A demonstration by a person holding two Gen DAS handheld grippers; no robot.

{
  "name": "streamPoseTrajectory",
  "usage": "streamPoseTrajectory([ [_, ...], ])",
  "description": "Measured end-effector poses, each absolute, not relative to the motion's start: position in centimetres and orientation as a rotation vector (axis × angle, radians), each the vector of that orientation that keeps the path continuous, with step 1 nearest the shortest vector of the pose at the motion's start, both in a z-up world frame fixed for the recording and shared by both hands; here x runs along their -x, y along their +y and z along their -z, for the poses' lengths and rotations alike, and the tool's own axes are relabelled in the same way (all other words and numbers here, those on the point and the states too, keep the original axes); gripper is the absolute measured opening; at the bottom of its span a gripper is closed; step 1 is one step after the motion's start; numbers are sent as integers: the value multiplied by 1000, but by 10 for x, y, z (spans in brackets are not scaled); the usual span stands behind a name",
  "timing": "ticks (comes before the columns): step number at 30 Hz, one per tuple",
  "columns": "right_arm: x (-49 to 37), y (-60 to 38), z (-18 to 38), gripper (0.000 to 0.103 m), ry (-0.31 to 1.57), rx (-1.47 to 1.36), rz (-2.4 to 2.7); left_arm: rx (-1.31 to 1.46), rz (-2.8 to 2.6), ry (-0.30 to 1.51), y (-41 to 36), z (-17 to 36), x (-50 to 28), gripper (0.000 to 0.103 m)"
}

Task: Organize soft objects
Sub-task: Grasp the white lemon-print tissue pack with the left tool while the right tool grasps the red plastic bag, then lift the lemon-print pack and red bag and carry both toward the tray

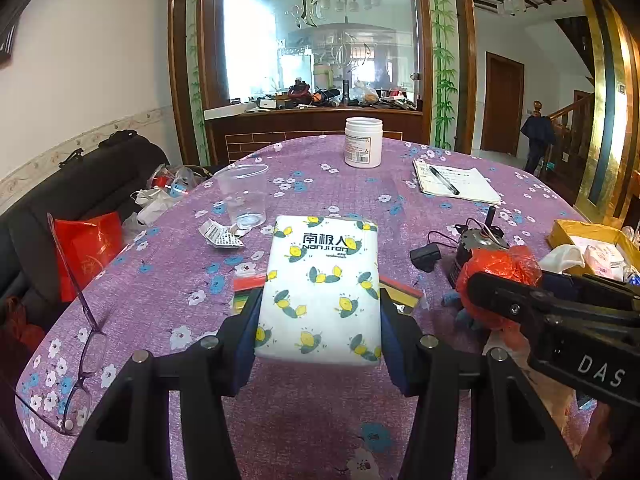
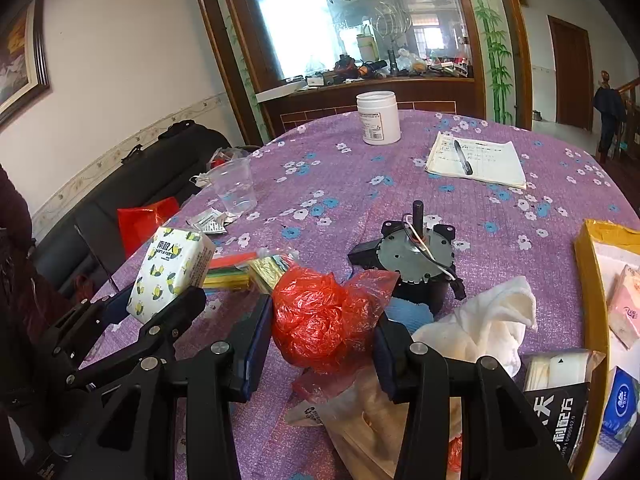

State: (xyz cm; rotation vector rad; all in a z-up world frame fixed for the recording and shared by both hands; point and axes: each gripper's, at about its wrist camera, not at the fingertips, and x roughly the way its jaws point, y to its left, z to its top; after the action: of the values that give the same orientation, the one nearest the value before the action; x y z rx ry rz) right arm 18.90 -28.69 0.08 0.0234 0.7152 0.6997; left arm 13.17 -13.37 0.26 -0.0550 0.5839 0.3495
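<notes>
Holding the tissue pack [image 1: 320, 288] lifted off the table [image 1: 180, 280], the left gripper [image 1: 318, 336] has its fingers [image 1: 248, 332] pressed against the pack's two long sides, near its close end. The right gripper [image 2: 320, 340] has its fingers at middling width around a crumpled red plastic bag [image 2: 320, 312]; the left pad looks in contact, but whether they truly pinch it I cannot tell. A yellow box [image 2: 588, 280] at the right edge already holds other tissue packs (a likely destination, judging by the task). To carry the pack well, keep the squeeze gentle enough not to crush it yet firm enough that its far end does not droop and slip. Swing it over the small motor [image 2: 416, 256] and the white cloth [image 2: 488, 320] rather than through them, and let go only once it is low in the box.
</notes>
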Motion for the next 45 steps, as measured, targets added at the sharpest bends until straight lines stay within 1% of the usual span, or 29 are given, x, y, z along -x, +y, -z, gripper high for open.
streamPoseTrajectory([
  [21,-191,-296,-8,50,689,-34,-664,37,-356,570,-136,-4,-130,53],
  [33,-212,-339,-29,49,657,-146,-551,36,-332,565,-138,-5,-132,53],
  [45,-224,-367,-36,49,637,-204,-486,41,-326,573,-138,-2,-131,53],
])
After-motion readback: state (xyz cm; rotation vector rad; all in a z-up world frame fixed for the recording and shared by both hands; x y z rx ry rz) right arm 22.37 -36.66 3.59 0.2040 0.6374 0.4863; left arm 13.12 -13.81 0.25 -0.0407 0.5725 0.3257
